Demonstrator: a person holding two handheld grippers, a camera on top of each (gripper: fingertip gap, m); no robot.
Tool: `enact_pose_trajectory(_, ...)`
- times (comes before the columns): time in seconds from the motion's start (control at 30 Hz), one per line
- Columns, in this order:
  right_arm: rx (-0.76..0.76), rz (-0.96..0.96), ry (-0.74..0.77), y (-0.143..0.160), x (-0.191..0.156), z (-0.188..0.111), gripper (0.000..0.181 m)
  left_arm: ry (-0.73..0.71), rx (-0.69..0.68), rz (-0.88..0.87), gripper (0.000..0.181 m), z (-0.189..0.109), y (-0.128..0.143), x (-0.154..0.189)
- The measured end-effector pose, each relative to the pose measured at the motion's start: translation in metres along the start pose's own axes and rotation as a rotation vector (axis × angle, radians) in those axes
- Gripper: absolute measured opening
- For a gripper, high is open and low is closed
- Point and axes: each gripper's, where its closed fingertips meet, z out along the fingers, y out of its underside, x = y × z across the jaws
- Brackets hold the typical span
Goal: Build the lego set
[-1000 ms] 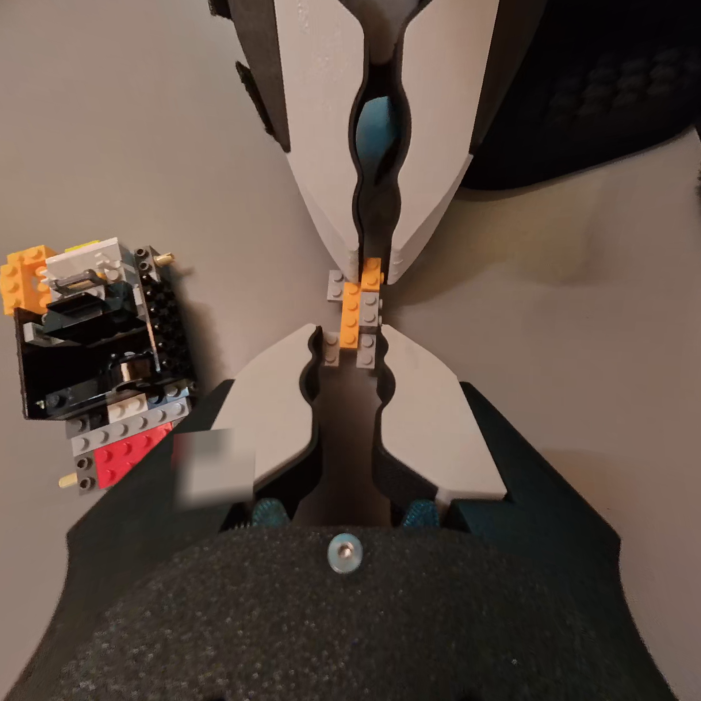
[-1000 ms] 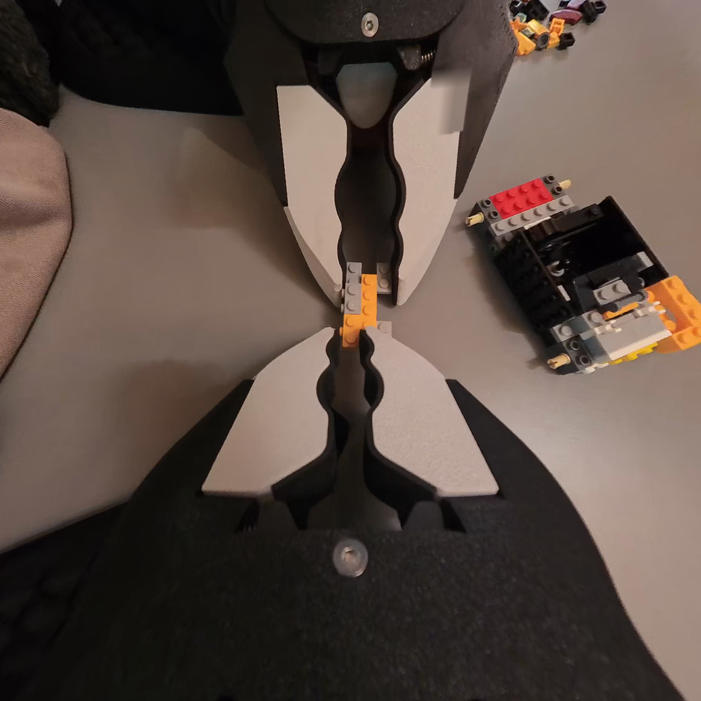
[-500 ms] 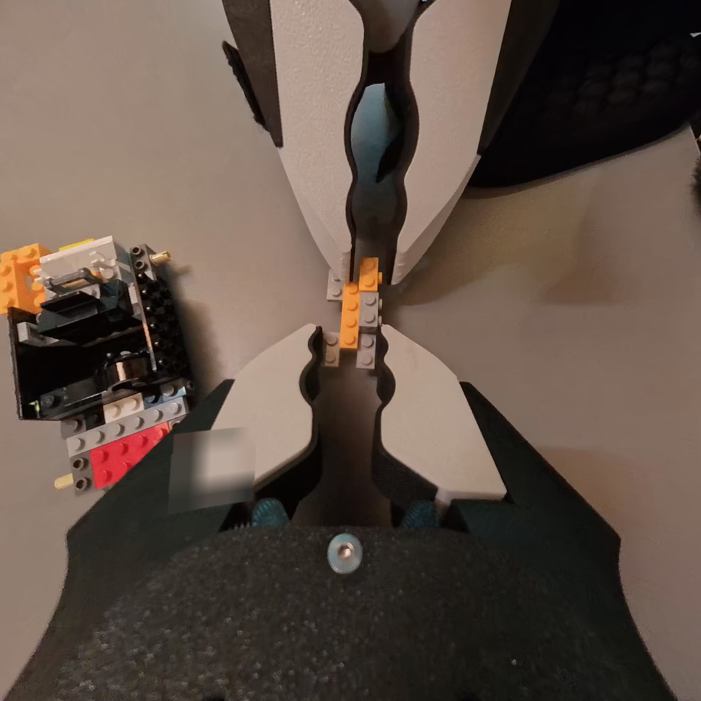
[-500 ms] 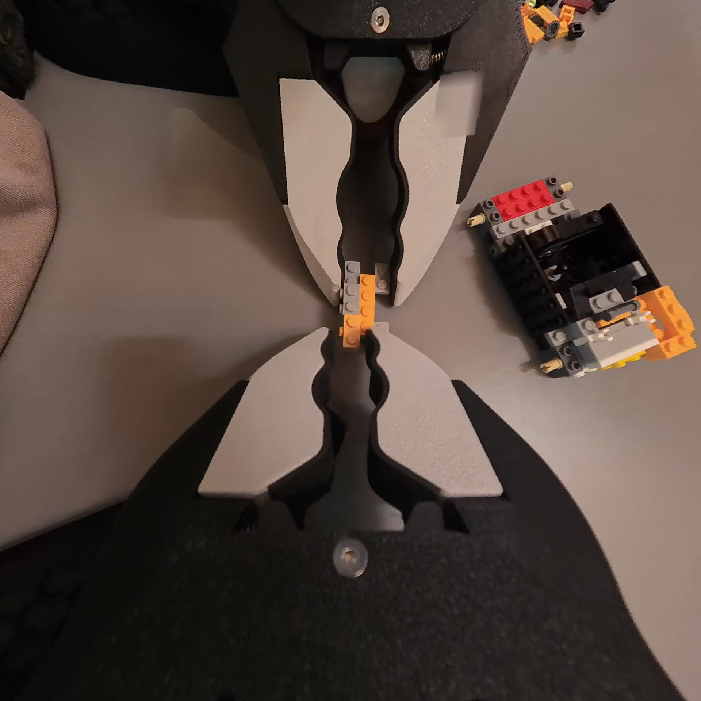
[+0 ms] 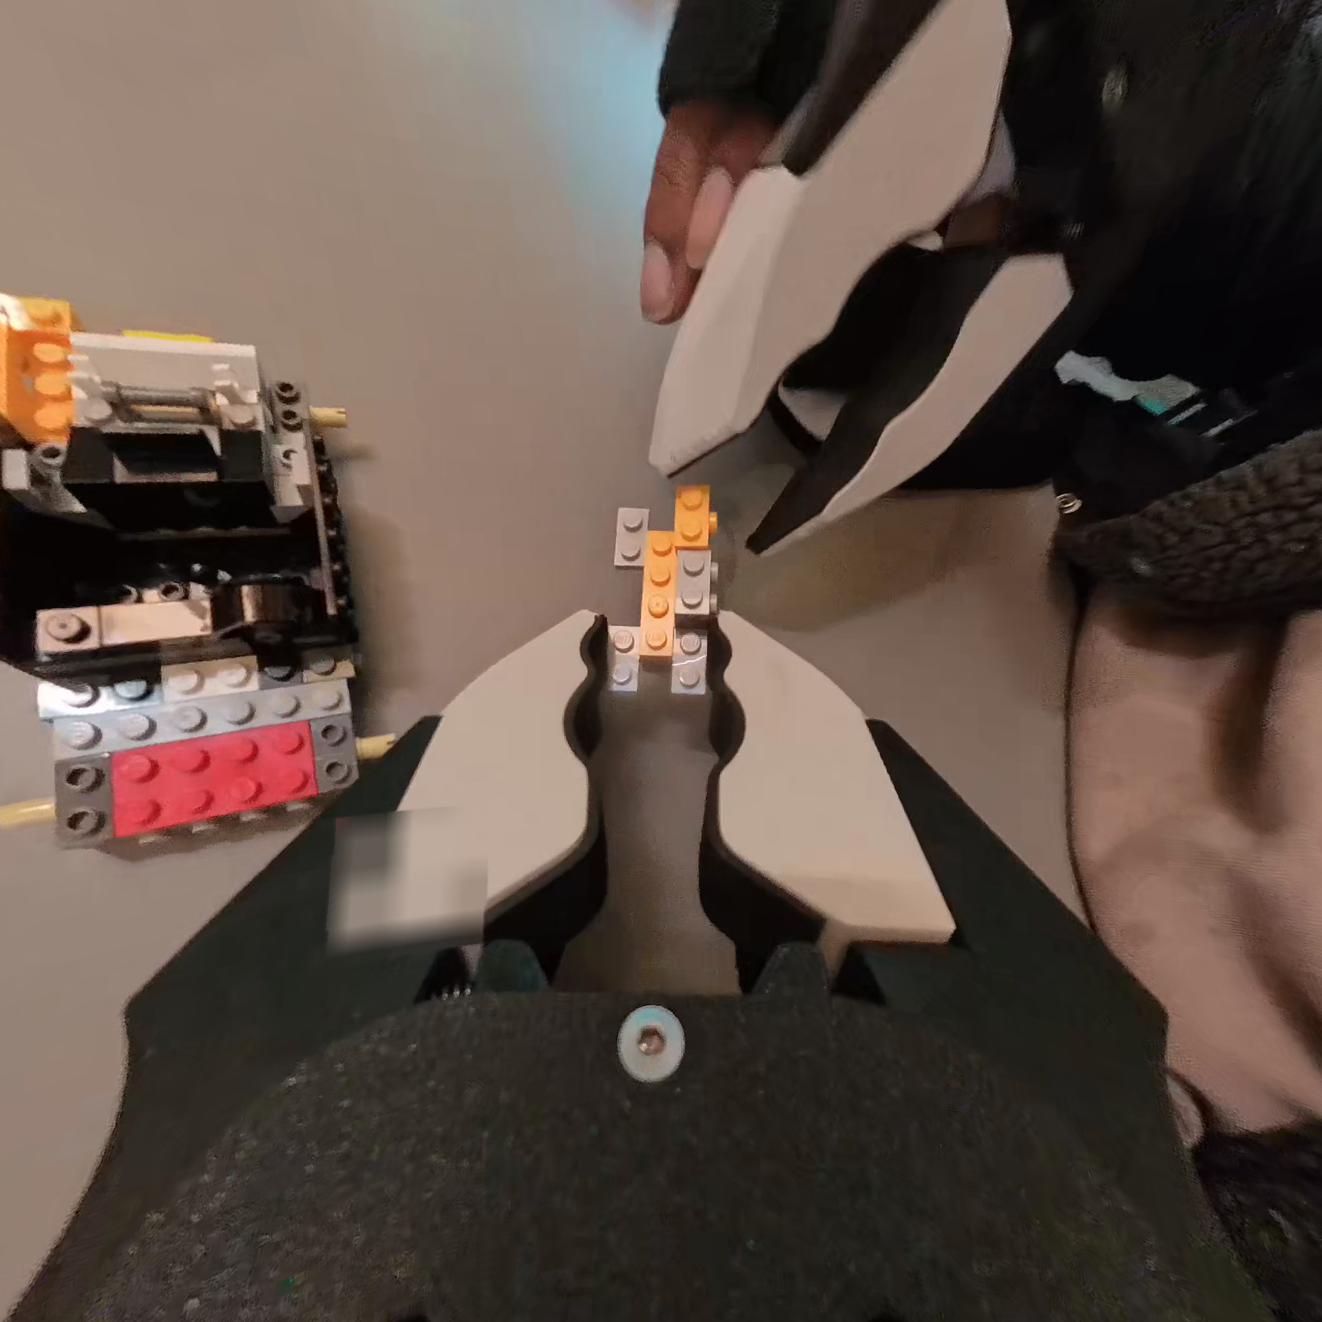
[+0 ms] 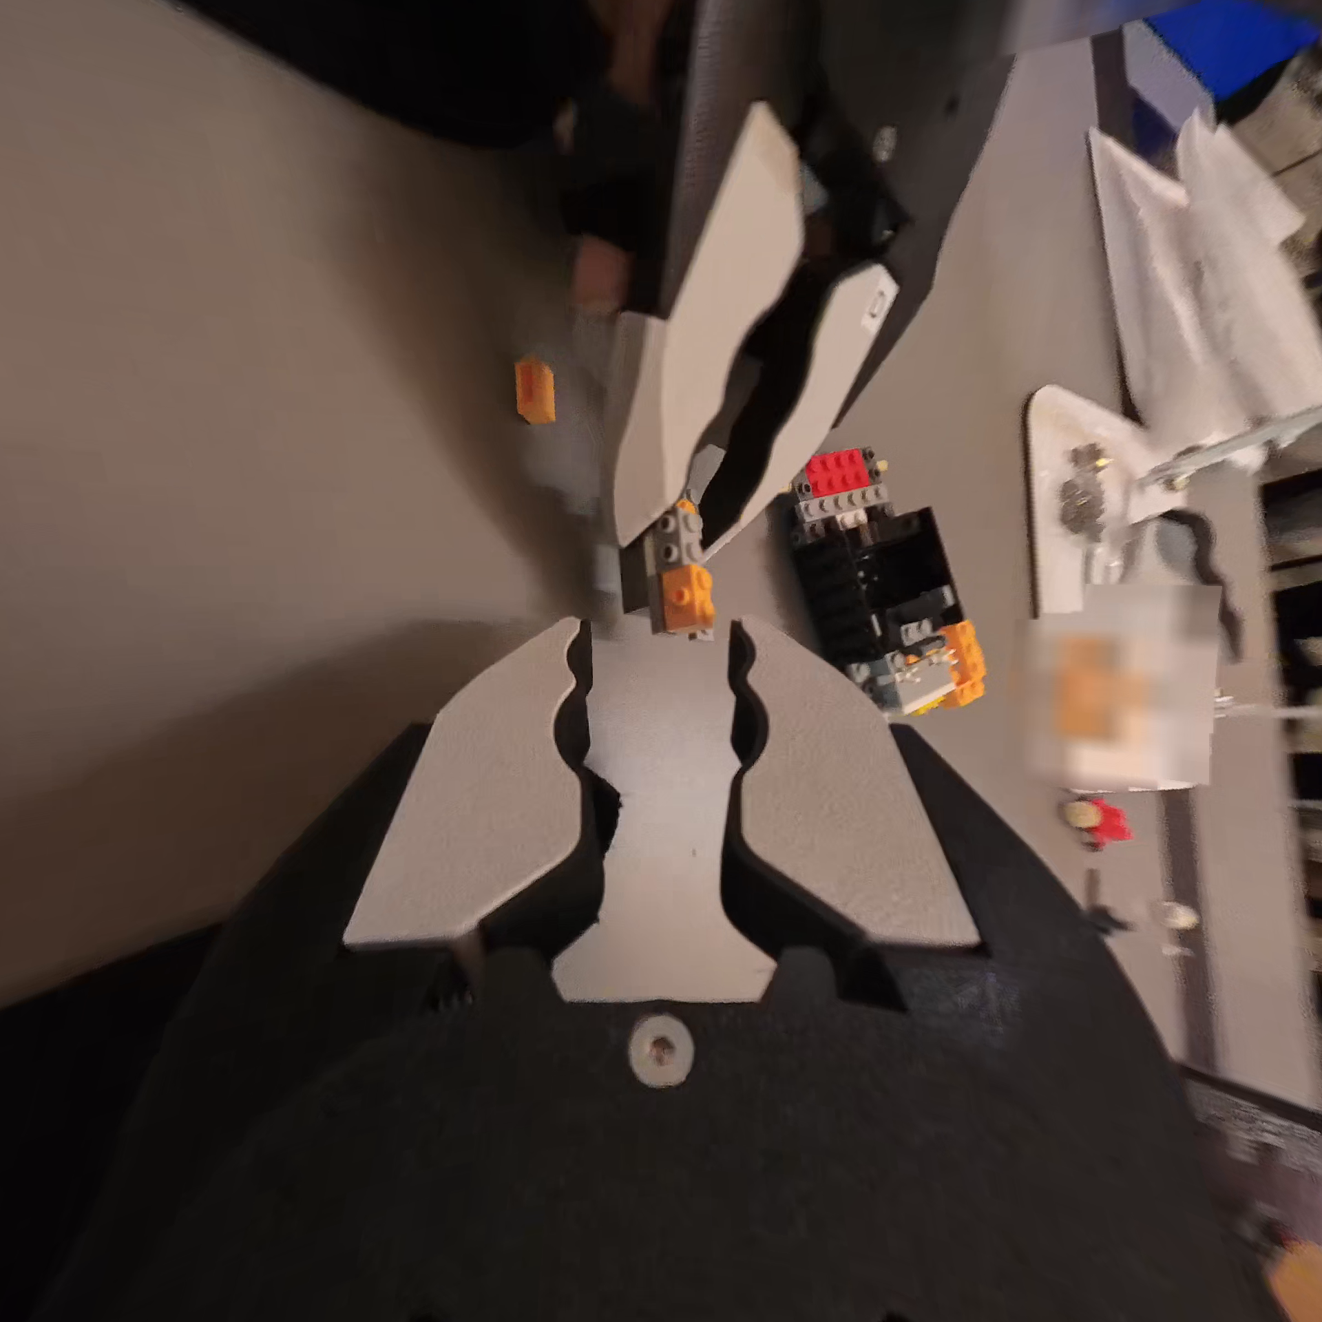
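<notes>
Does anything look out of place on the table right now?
One orange brick lies alone on the bare table, away from the black Lego vehicle and from the orange and grey sub-assembly that the left hand-held gripper holds. Otherwise nothing stands out.

Smooth, glossy plastic studs are seen on the small orange and grey brick assembly [image 5: 665,594] pinched between matt, finely grained pale fingers [image 5: 515,758]. A rough black foam-like covering [image 5: 644,1180] lies behind them, fixed by a shiny metal screw [image 5: 650,1041]. The table [image 5: 465,214] beyond looks smooth and matt.
</notes>
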Motion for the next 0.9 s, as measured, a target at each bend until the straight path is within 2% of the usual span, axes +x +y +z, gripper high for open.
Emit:
enact_pose_trajectory(0.1, -0.048, -0.140, 0.070, -0.004, 0.000, 0.008, 0.041, 0.054, 0.003, -0.072, 0.026, -0.002, 0.000, 0.003)
enact_pose_trajectory(0.2, -0.058, -0.187, 0.107, -0.011, 0.004, 0.013, 0.041, 0.085, 0.009, -0.132, 0.026, -0.004, 0.000, 0.005)
enact_pose_trajectory(0.4, -0.091, -0.182, 0.128, -0.013, 0.008, 0.016, 0.030, 0.149, 0.046, -0.226, 0.026, -0.009, -0.005, 0.010)
enact_pose_trajectory(0.7, -0.067, -0.171, 0.117, -0.020, 0.005, 0.009, 0.027, 0.255, 0.075, -0.310, 0.026, -0.012, -0.008, 0.019)
enact_pose_trajectory(0.9, -0.040, -0.105, 0.071, -0.020, 0.000, 0.008, 0.027, 0.276, 0.069, -0.297, 0.026, -0.011, -0.008, 0.023)
